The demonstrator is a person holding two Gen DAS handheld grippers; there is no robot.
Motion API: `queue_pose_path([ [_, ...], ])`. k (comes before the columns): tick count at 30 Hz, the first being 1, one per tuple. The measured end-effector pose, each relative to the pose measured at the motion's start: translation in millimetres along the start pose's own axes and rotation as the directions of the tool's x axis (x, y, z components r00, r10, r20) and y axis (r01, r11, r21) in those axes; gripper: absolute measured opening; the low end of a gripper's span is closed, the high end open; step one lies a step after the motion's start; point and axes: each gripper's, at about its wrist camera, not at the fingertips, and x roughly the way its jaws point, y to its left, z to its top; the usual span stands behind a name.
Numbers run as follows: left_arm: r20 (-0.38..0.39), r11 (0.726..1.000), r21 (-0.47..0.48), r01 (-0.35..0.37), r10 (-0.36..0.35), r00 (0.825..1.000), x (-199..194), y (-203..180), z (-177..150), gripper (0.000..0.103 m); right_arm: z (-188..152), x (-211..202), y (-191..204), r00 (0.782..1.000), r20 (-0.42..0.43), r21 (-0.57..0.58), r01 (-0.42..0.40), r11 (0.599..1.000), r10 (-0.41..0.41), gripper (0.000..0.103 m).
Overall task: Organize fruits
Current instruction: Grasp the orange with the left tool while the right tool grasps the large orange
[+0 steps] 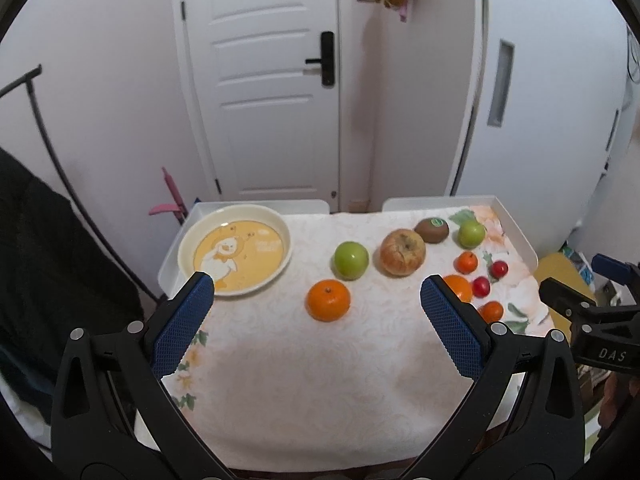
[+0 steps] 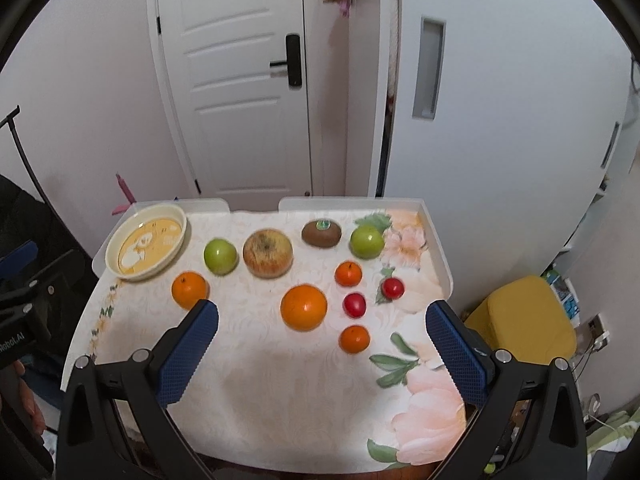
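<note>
On the white tray-edged table [image 2: 436, 248], under a pale floral cloth [image 2: 280, 380], the biggest container is a cream plate [image 2: 120, 258] with a yellow centre and a cartoon duck print; it sits at the far left corner and holds no fruit. All the fruit lies loose on the cloth to its right.

Largest is a mottled red-yellow apple [image 2: 267, 253] with a brown, wrinkled top, in the back row between a green apple [image 2: 220, 256] and a brown kiwi [image 2: 321, 233] that bears a green sticker. A second green apple [image 2: 367, 241] stands just beside the kiwi, near the far right corner. In front, a big orange [image 2: 303, 307] sits mid-table, and a slightly smaller orange [image 2: 189, 289] lies nearer the plate, partly behind a fingertip of the right gripper in that view. Two small tangerines follow: one [image 2: 348, 273] behind the big orange's right side, the other [image 2: 354, 339] in front of it. Smallest are two red cherry-sized fruits, one [image 2: 354, 305] just beside the big orange and one [image 2: 392, 287] further right.

Both grippers hover over the near edge of the table. The left gripper [image 1: 316, 300] has its blue-padded fingers spread wide with nothing between them; the right gripper [image 2: 322, 324] likewise stands spread wide and holds nothing.
</note>
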Motion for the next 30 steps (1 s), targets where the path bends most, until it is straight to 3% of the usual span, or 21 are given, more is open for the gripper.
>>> queue_pose_path([
  [16,-0.099,0.989,0.138,-0.047,0.061,0.993,114,-25,-45,0.103,-31,89,-9,0.994,-0.066,-0.109,-0.097,0.989,0.09,0.103],
  [30,-0.176,0.99,0.138,-0.024,0.049,0.983,185,-21,-63,0.103,-48,153,12,0.99,-0.089,-0.208,-0.129,0.97,0.113,0.1],
])
